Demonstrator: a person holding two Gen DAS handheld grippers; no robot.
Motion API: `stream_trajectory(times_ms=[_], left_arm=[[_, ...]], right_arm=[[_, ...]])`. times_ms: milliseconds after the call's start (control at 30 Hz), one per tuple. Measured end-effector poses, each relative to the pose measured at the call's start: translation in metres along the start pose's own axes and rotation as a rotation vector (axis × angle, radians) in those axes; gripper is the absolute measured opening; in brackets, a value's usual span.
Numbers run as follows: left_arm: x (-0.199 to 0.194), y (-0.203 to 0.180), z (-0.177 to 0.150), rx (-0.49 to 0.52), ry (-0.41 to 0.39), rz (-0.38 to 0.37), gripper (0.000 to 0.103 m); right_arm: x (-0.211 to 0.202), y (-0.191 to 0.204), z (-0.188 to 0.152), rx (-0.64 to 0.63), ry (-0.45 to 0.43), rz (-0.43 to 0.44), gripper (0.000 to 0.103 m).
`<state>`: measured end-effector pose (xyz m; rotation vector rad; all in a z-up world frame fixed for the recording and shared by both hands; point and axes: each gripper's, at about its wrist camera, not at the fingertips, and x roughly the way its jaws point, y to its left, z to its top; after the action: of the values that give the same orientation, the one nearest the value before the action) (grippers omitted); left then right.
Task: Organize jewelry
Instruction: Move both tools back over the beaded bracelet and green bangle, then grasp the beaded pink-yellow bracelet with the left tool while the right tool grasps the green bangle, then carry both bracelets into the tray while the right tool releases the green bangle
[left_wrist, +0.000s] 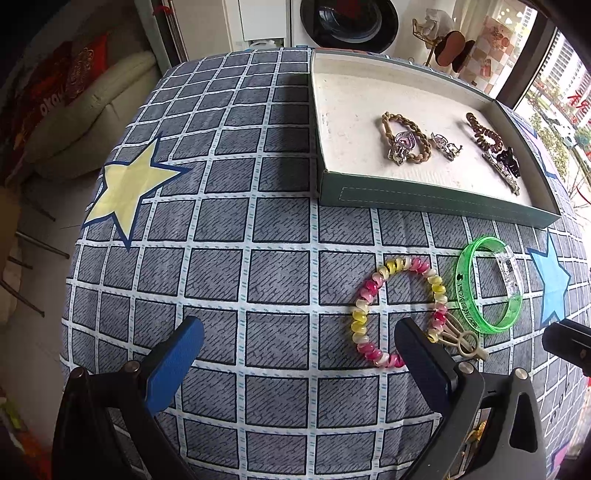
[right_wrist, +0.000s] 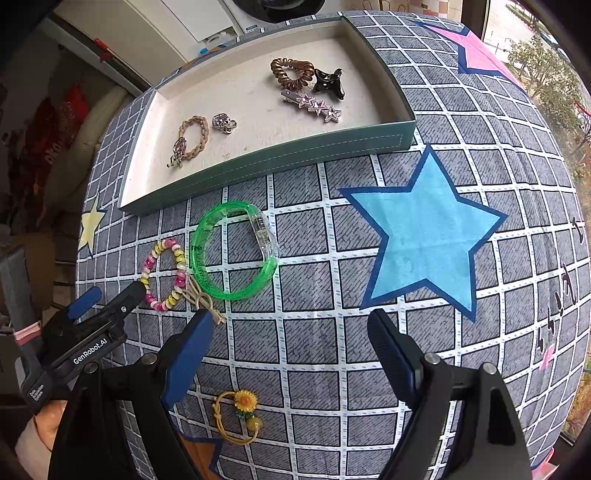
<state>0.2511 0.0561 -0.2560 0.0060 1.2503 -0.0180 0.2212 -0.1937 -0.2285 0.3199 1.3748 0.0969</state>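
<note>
Grey checked cloth with coloured stars (right_wrist: 424, 240) covers the surface, and a washing machine and a window show behind it. At the far side lies a shallow green cardboard tray with a pale lining (left_wrist: 424, 199). Already in it are a braided tan hair tie with a charm (right_wrist: 194, 138), a small silver charm (right_wrist: 223, 122), a brown spiral hair tie (right_wrist: 291, 74), a black claw clip (right_wrist: 328, 85) and a star-studded silver barrette (right_wrist: 314, 105).

Three pieces are left on the cloth, so the job looks somewhat over half done. A pink, yellow and white spiral bracelet with a beige tag (left_wrist: 397, 310) and a translucent green plastic bangle with a clear clasp (right_wrist: 234, 251) lie side by side just in front of the tray. A yellow cord bracelet with a sunflower charm (right_wrist: 240, 417) lies apart, nearer the camera.

Neither claw holds anything. The left claw (left_wrist: 299, 343) is spread wide over bare cloth, its right finger close beside the spiral bracelet. The right claw (right_wrist: 291, 336) is also wide open, the sunflower bracelet lying below and between its fingers. Any of the three could be next.
</note>
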Motion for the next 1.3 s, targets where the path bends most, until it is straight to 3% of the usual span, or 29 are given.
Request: stream_trajectory(times_ms=[367,600,867,1067,1167,1300], left_arm=[[0.017,-0.005,0.006,0.033,0.031,0.01,0.103],[0.019,-0.022,0.009,0.053,0.013,-0.028,0.101],[0.011,-0.05,0.007,0.133,-0.016,-0.065,0.069],[0.01,-0.065,0.006,0.162,-0.002,-0.088,0.022],[0.007,-0.062,0.006,0.135,0.007,-0.111,0.021],[-0.001,-0.052,0.004,0.094,-0.015,-0.149,0.021]], right_arm=[[0.03,0.016,0.031,-0.057,0.009,-0.071,0.087],[0.044,0.031,0.037,-0.126,0.01,-0.13,0.072],[0.054,0.058,0.035,-0.237,-0.021,-0.207,0.059],[0.056,0.067,0.032,-0.275,-0.04,-0.226,0.035],[0.049,0.059,0.028,-0.278,-0.041,-0.216,0.011],[0.045,0.053,0.024,-0.256,-0.054,-0.183,0.011]])
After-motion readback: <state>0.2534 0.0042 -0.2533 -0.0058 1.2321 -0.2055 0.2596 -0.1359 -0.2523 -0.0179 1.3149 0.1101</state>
